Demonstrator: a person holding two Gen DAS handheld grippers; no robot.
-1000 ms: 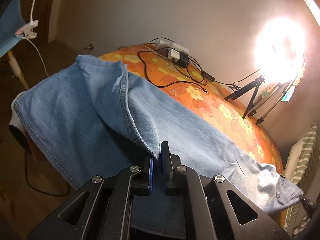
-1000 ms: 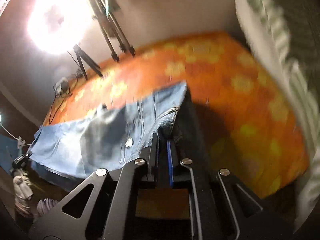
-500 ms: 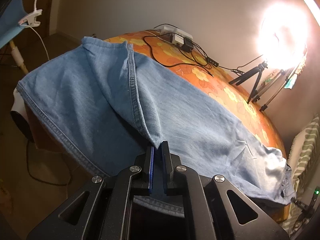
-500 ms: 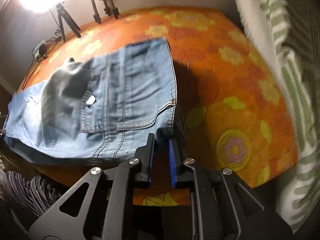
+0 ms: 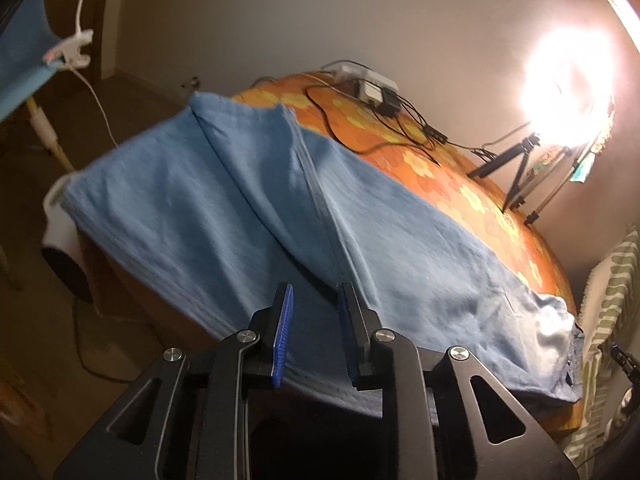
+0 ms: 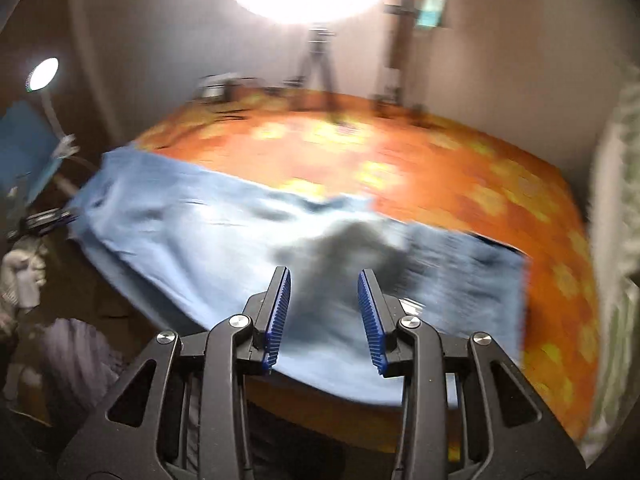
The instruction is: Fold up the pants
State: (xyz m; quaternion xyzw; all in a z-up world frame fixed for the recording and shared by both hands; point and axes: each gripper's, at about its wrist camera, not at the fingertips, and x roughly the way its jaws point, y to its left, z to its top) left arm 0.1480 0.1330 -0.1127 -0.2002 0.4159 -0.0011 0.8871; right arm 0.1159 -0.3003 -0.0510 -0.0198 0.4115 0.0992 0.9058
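Since half a second ago we are letting go: both the left gripper (image 5: 313, 300) and right gripper (image 6: 323, 286) are now gaping empty. The pants (image 5: 248, 208) are lying lengthwise along the table's (image 5: 472, 196) near edge, overhanging; we are risking a slide off.

Left hand-held gripper (image 5: 314, 300), right hand-held gripper (image 6: 323, 282): black angular linkage frames, silver round screws, blue ribbed finger pads (image 5: 283, 334).
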